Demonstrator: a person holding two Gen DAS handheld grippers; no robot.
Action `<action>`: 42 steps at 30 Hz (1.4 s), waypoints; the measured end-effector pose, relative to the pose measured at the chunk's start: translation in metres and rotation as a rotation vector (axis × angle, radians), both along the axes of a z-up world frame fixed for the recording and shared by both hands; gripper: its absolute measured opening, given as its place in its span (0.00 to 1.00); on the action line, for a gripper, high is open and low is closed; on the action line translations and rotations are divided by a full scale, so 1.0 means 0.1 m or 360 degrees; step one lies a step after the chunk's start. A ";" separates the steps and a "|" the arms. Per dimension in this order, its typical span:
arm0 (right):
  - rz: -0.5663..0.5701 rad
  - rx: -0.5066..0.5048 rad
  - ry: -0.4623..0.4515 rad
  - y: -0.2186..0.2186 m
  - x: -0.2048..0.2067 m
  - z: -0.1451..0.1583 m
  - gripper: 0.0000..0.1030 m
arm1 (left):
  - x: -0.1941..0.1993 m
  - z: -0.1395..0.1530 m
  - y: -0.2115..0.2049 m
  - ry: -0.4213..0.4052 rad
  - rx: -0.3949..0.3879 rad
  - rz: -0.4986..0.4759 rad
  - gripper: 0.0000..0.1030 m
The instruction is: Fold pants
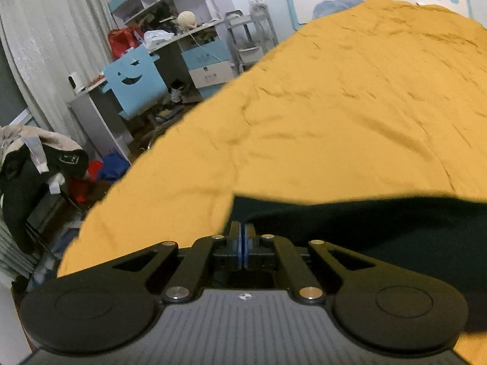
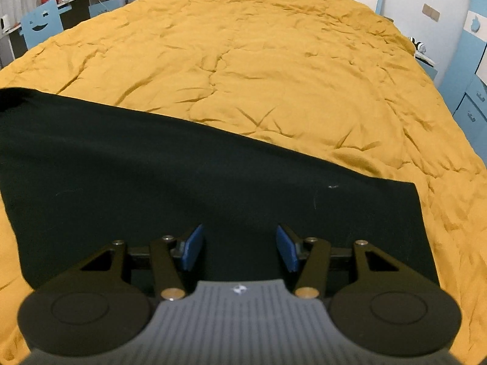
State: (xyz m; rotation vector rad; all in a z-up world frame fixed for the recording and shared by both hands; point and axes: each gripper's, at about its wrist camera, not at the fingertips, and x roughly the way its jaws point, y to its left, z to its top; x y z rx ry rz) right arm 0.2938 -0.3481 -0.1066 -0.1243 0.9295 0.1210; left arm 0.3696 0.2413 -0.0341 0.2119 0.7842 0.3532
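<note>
Tool states first: my left tool (image 1: pixel 243 237) is pressed together at the near-left edge of the pants (image 2: pixel 182 188), and whether cloth is caught between its blue pads I cannot tell from its own view; my right tool (image 2: pixel 239 248) stands spread, hanging over the dark fabric with nothing between the pads. Bed (image 2: pixel 274 60) fills both views, covered in a wrinkled mustard-yellow quilt. Pants lie on its near side as one broad, flat, very dark panel, the far edge running straight across the quilt, the right-hand corner square and free. Judgement: step in hand is taking hold of the near edge for a fold. To do it well, bring the right tool down onto the edge, pinch all layers together, confirm the left has cloth, then lift both level so the panel carries over without twisting or dragging the quilt.
</note>
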 end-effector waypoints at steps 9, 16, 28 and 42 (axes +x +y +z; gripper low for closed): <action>0.0002 -0.0063 0.0024 0.11 0.03 0.01 0.48 | 0.80 -0.14 0.22 0.0077 0.0256 0.0081 0.17; 0.0086 -0.0027 0.0019 0.34 -0.06 0.15 0.48 | 0.50 0.01 0.58 0.0036 -0.0095 0.0183 0.20; 0.0197 0.0066 0.0063 0.73 -0.37 0.31 0.43 | -0.18 -0.40 1.33 -0.0082 -0.1150 0.0540 0.21; 0.0498 -0.0032 0.0105 1.28 -0.73 0.39 0.36 | -0.15 -0.52 1.39 -0.0127 -0.1243 0.0690 0.24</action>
